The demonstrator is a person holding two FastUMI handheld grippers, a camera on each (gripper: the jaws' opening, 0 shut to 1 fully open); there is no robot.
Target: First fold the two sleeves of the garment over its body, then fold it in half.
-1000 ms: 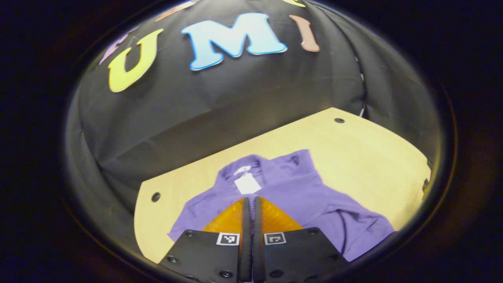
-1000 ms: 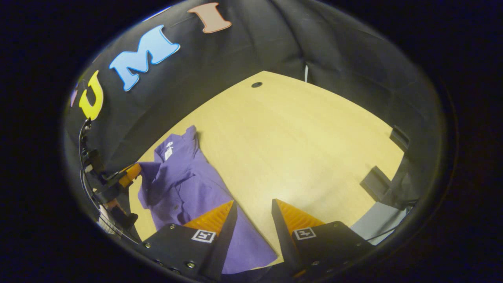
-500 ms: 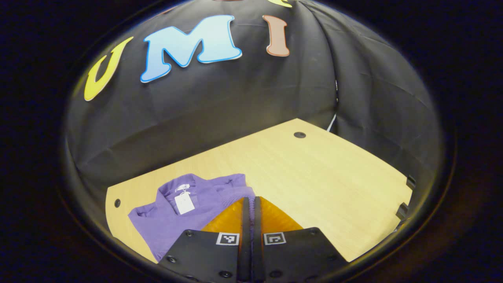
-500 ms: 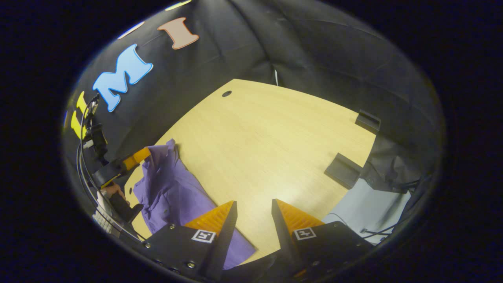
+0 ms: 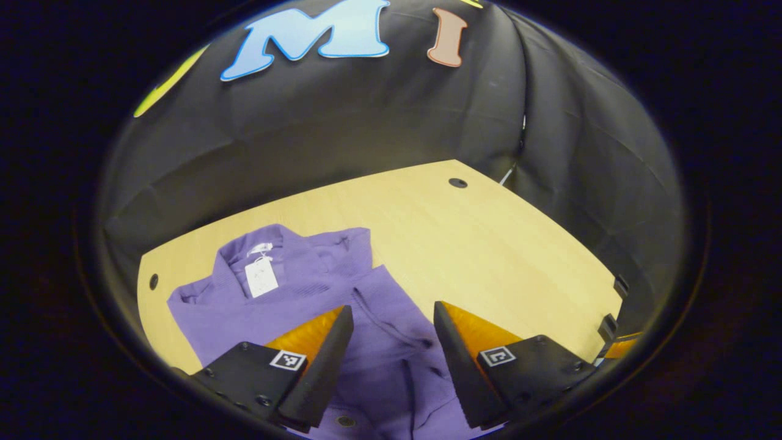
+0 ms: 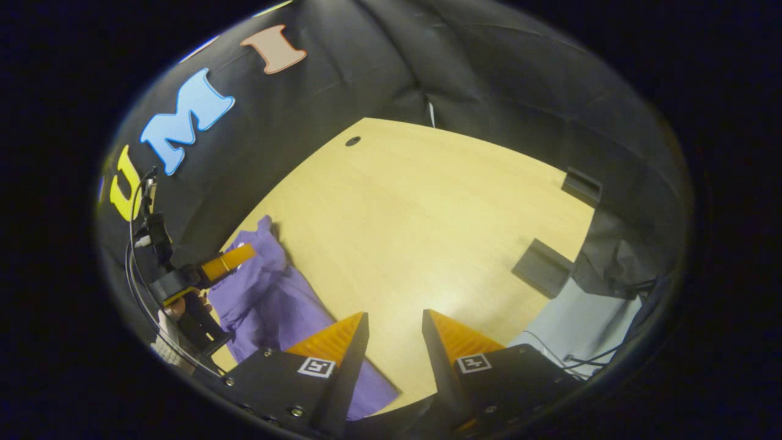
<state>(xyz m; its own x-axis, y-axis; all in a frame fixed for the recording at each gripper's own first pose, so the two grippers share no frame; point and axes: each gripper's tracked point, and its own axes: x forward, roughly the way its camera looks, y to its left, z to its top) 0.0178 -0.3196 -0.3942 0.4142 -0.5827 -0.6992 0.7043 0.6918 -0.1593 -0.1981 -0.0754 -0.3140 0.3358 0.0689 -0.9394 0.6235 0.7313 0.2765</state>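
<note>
Shirt (image 5: 317, 299) lies on the table (image 5: 489, 256), collar far, length running along the left gripper (image 5: 391, 324), which hangs spread right over it, while the right gripper (image 6: 394, 330), also spread, is beside its edge.

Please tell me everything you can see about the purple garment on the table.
The purple garment is a collared top of soft, wrinkled cloth, lying on the pale wooden table near its left end. A white tag hangs at the collar. One sleeve looks folded across the body, making a diagonal edge. The left gripper is open above the cloth, with nothing between its fingers. In the right gripper view, the right gripper is open over the table beside the garment's edge.
</note>
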